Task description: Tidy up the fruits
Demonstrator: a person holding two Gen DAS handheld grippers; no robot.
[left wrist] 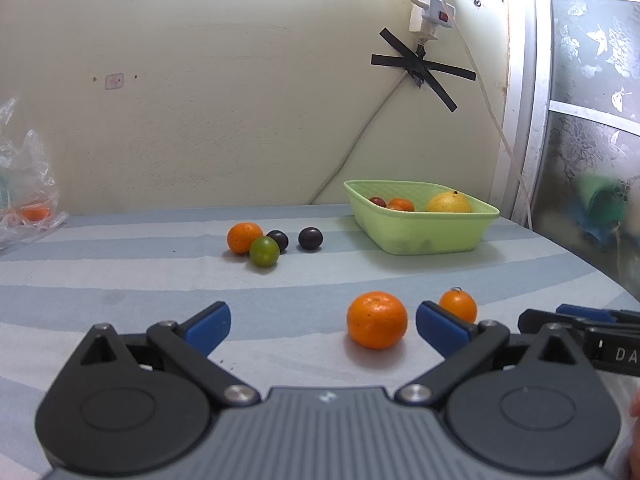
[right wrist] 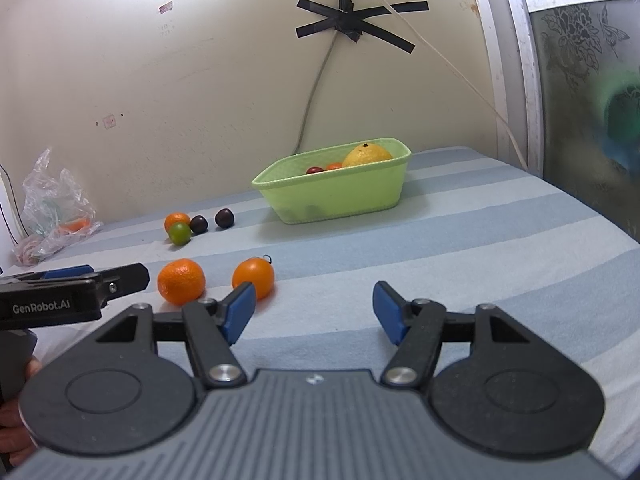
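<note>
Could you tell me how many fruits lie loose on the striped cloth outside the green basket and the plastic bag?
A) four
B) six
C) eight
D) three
B: four sit in a far cluster and two oranges lie nearer, all outside the green basket.

On cloth: 3 oranges [left wrist: 377, 319], 2 plums [left wrist: 310, 238], 1 lime [left wrist: 264, 251]; 1 basket [left wrist: 424, 232], 1 bag [left wrist: 28, 192].

Home: striped bedsheet [right wrist: 460, 240], taped power strip [left wrist: 430, 12]
</note>
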